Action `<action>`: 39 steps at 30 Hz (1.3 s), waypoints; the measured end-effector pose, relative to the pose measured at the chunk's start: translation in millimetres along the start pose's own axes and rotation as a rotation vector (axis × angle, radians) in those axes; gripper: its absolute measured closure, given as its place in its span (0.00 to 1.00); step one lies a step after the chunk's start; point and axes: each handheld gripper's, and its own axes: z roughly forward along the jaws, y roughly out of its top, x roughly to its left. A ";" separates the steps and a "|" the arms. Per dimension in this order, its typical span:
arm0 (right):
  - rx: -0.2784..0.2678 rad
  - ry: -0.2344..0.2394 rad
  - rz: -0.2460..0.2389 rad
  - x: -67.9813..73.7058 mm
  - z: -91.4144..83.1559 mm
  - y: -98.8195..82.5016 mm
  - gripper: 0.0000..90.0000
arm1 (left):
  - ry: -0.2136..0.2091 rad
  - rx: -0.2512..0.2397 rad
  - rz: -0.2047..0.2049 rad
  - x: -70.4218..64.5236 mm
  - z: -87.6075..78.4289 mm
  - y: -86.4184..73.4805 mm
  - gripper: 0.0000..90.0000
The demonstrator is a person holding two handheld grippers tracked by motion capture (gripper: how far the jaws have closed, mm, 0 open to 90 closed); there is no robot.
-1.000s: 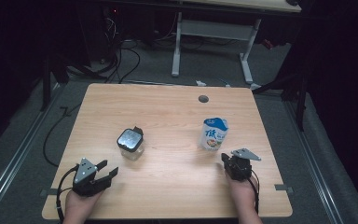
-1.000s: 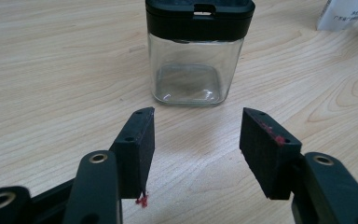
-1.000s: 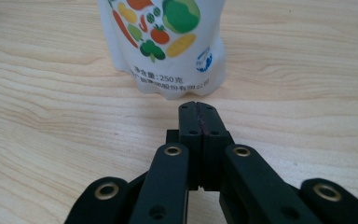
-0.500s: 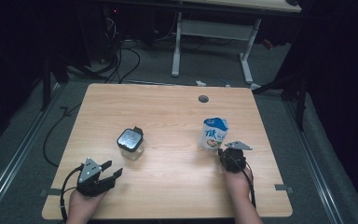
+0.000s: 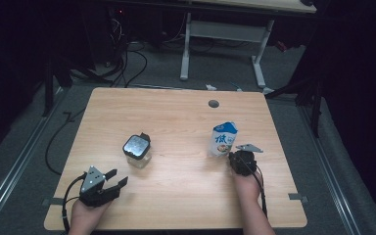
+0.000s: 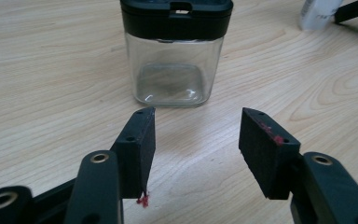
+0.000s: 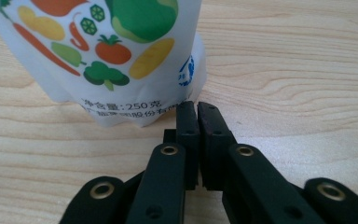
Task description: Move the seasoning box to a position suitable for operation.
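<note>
A clear square jar with a black lid stands left of the table's middle. My left gripper rests near the front left, open and pointing at the jar a short way ahead. Its jaws have just been closing slightly, with nothing between them. A white pouch printed with vegetables stands upright at the right. My right gripper has its tips at the foot of the pouch. Its jaws have just been opening, but only a thin slit shows between the pads, and nothing is in it.
The wooden table has a round cable hole near its far edge. Bare wood lies between jar and pouch. Cables run over the dark floor behind, and a second desk frame stands farther back.
My right gripper has moved forward and left, up to the base of the pouch. The left gripper, jar and pouch have stayed put.
</note>
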 end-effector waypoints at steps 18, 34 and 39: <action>-0.123 0.072 -0.104 26.1 -40.9 -22.0 0.91 | 0.187 0.014 -0.044 54.2 63.7 40.6 1.00; -0.224 0.154 -0.130 15.8 -62.1 -38.6 0.90 | 0.123 0.015 -0.032 30.2 60.5 38.3 1.00; -0.221 0.159 -0.131 15.2 -61.4 -39.0 0.90 | 0.106 0.012 -0.013 5.2 51.2 32.1 1.00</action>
